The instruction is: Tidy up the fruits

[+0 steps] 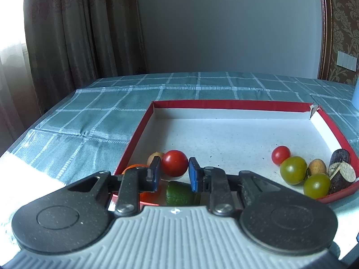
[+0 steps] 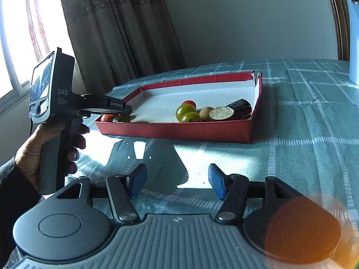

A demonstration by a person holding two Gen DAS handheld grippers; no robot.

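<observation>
1. Looking along the left gripper [image 1: 174,165]: jaws narrowly parted either side of a red tomato [image 1: 174,160], no squeeze visible; tomato resting at the near left corner of the red tray [image 1: 224,104], behind a cucumber piece [image 1: 179,194].
2. Shown only by the right wrist view: a hand [image 2: 33,154] clasping the left tool's handle; right gripper [image 2: 177,177] open and empty, over the table [image 2: 303,112], short of the tray.

Red tomato [image 1: 174,163] btwn fingers [image 1: 154,174]
</observation>
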